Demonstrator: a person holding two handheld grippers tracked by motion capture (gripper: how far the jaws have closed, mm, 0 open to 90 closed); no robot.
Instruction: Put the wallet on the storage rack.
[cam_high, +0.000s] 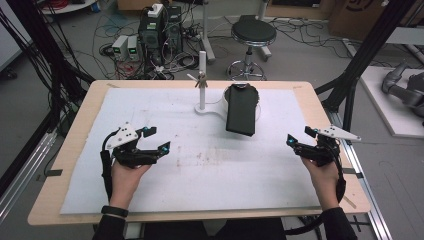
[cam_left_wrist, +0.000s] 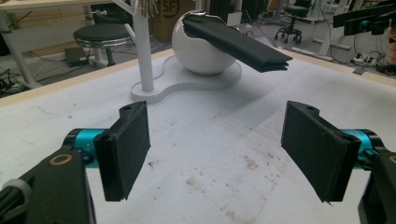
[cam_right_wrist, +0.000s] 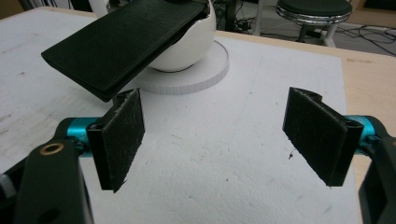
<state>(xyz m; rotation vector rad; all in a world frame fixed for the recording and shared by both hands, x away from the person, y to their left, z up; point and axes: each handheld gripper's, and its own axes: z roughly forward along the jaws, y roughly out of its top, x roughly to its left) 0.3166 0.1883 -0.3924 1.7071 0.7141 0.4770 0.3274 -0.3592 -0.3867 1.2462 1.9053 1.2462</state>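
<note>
both the left gripper (cam_high: 154, 139) and the right gripper (cam_high: 296, 138) are wide open and hold nothing, so it looks like the start, and the next move is likely reaching for the black case (cam_high: 241, 110) sticking out of the white bowl (cam_left_wrist: 198, 53).

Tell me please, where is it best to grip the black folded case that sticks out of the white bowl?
Probably its free lower end: the black case leans out of the white bowl, overhanging the table toward the person. Come from the near side, one jaw above and one below the flat faces, which look thin enough for either open gripper.
</note>
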